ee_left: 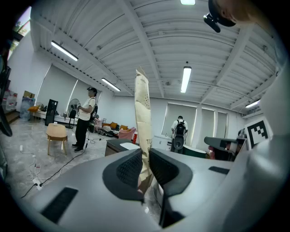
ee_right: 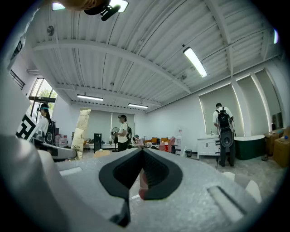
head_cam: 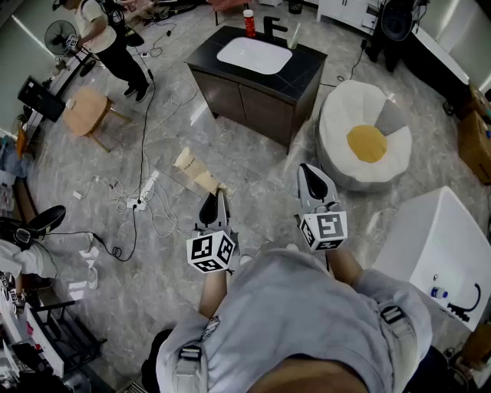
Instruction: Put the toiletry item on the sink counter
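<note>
The person's grey shirt (head_cam: 291, 322) fills the near edge of the head view, well apart from the sink bench (head_cam: 303, 73). Just beyond the shirt, both grippers are held about level and point toward that bench. The left gripper (head_cam: 216, 198) has its fingers clamped on the lower end of the toiletry carton (head_cam: 193, 170), a long beige pack. In the left gripper view the pack stands upright between the dark pads, which press it from both sides. The right gripper (head_cam: 309, 175) has its fingers together, with nothing between them. So the carton is in the air over the floor, not yet near the sink bench. Farther on stands the bench itself, dark, with a white basin (head_cam: 255, 55) in the middle and a red bottle (head_cam: 248, 23) at its far edge.

I judge that the carrying step is in hand. The next move calls for walking up to the sink bench, lowering the carton onto the bare dark top beside the basin, and only then opening the left fingers.
</note>
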{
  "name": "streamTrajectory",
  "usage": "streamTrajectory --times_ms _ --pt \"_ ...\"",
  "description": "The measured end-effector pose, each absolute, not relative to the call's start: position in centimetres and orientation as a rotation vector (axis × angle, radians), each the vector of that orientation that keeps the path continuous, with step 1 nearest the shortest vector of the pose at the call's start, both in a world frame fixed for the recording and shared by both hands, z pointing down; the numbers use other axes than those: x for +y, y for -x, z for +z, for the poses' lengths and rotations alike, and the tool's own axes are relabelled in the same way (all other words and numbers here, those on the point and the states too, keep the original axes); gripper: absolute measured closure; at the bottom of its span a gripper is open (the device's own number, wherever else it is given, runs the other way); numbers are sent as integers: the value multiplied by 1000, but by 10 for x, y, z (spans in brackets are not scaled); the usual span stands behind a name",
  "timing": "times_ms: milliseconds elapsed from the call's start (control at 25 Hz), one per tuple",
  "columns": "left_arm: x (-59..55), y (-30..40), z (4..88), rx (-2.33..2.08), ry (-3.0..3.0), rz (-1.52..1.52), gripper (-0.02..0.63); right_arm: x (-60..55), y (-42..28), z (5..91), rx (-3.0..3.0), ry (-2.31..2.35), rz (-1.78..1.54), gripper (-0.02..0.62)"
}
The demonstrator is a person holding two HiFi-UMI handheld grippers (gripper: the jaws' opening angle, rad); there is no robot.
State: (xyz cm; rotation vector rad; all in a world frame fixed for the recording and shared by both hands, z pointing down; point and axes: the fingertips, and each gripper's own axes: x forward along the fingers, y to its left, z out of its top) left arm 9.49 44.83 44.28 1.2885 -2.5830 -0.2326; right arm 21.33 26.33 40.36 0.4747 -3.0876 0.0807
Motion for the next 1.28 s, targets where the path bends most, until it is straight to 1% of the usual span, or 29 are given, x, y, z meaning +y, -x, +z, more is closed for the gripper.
streamTrajectory --times_ms 360,760,1280 --pt "439 -99 443 -2580 -1294 -219 558 257 -218 404 -3094 -473 74 591" --pt "416 -121 443 -2573 -1309 -200 558 229 -247 403 -3121 -558 132 591" --pt "337 -169 446 -2500 -1378 -197 560 169 -294 411 -3080 -585 93 591"
